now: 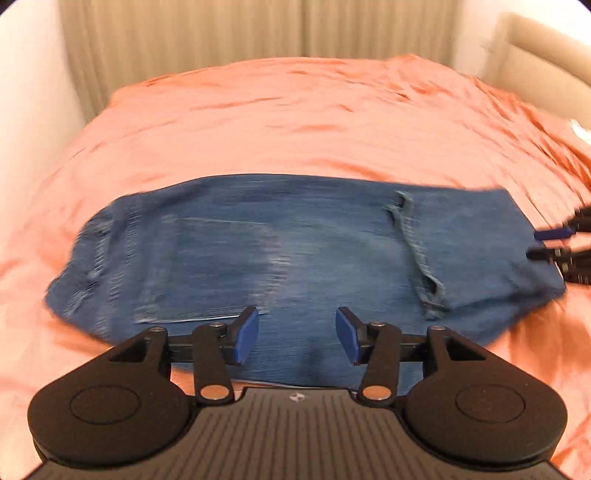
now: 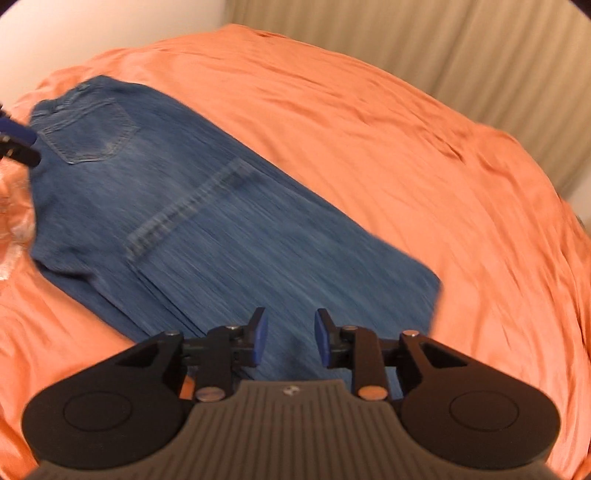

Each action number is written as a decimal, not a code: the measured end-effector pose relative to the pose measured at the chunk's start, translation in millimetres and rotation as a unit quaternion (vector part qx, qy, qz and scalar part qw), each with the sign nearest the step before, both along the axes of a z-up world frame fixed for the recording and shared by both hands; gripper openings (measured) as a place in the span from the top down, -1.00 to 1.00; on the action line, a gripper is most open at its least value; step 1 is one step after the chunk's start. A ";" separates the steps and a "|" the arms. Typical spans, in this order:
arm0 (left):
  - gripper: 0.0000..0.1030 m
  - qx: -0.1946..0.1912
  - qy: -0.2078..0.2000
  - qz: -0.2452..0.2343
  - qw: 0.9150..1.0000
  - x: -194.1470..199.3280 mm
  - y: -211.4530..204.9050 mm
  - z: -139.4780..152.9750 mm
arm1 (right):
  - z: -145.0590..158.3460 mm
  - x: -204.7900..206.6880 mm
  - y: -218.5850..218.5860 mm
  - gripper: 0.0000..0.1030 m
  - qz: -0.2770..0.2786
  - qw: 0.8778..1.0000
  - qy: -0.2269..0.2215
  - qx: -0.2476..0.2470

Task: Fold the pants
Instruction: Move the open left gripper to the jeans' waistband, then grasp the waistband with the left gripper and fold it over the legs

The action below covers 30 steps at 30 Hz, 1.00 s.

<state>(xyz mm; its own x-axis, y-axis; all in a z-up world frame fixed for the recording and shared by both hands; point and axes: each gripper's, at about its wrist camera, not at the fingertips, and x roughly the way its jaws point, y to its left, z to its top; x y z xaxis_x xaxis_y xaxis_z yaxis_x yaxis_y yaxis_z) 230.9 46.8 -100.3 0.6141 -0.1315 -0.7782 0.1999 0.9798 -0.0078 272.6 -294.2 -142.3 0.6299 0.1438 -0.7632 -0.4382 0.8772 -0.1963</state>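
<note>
Blue denim pants lie folded flat on an orange bedsheet, with a hem seam across the top layer. In the right wrist view the pants run diagonally, back pocket at the upper left. My left gripper is open and empty just above the pants' near edge. It also shows at the left edge of the right wrist view. My right gripper is open and empty over the pants' near end. It also shows at the right edge of the left wrist view, beside the pants' right end. Both views are motion-blurred.
The orange sheet covers the whole bed around the pants. Beige curtains hang behind the bed. A beige headboard stands at the right. A white wall runs along the left side.
</note>
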 end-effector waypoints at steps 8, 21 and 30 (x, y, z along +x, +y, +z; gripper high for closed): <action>-0.37 -0.163 0.007 0.198 0.967 16.8 131.1 -22.9 | -13.4 37.6 59.1 0.53 0.093 0.996 0.010 -0.008; -0.39 -0.361 -0.010 0.356 0.862 38.6 236.4 -104.3 | -45.9 97.6 95.3 0.25 0.220 0.973 0.055 -0.048; -0.37 -0.355 0.006 0.335 0.873 70.0 239.1 -110.4 | -66.4 127.3 108.0 0.19 0.255 0.957 0.129 -0.058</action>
<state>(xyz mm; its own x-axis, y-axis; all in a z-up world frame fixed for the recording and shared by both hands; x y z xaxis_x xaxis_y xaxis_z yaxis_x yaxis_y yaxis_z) 300.9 285.9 -210.7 0.7307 -0.1985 -0.6533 -0.4196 0.6243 -0.6590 400.0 -186.2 -208.7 0.2897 0.2866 -0.9132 -0.8501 0.5155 -0.1079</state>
